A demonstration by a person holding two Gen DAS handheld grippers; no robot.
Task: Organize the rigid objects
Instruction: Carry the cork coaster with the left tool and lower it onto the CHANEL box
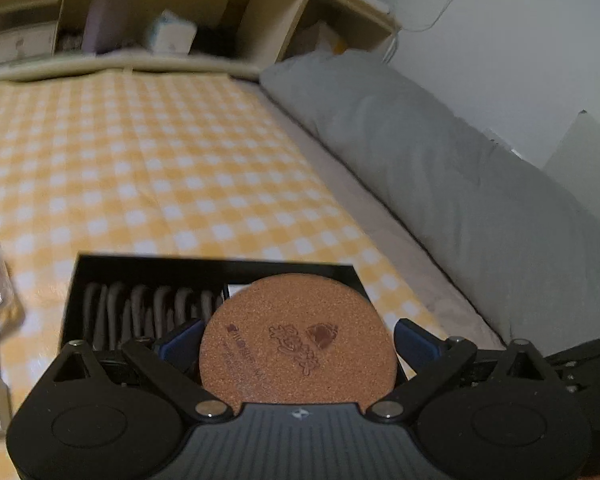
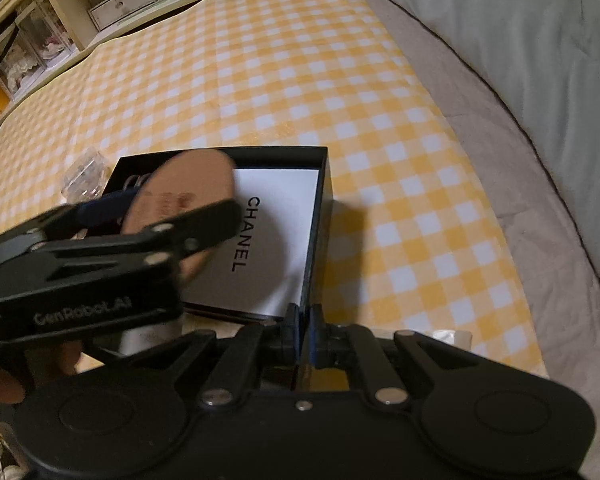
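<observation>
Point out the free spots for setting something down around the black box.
Free: the yellow checked cloth beyond the black box, toward the shelves, and the strip between the box and the grey bedding. Inside, only the white card is bare. Crowded: the box's left side with dark ridges, the clear item, and both tongs at its near edge.

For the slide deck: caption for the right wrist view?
Left hand-held gripper carries round cork coaster over open black box on yellow checked cloth.

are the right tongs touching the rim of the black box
Touching. In the right wrist view the right tongs pinch the near wall of the black rectangular box; its thin edge runs up between the closed blue pads with no gap.
</observation>
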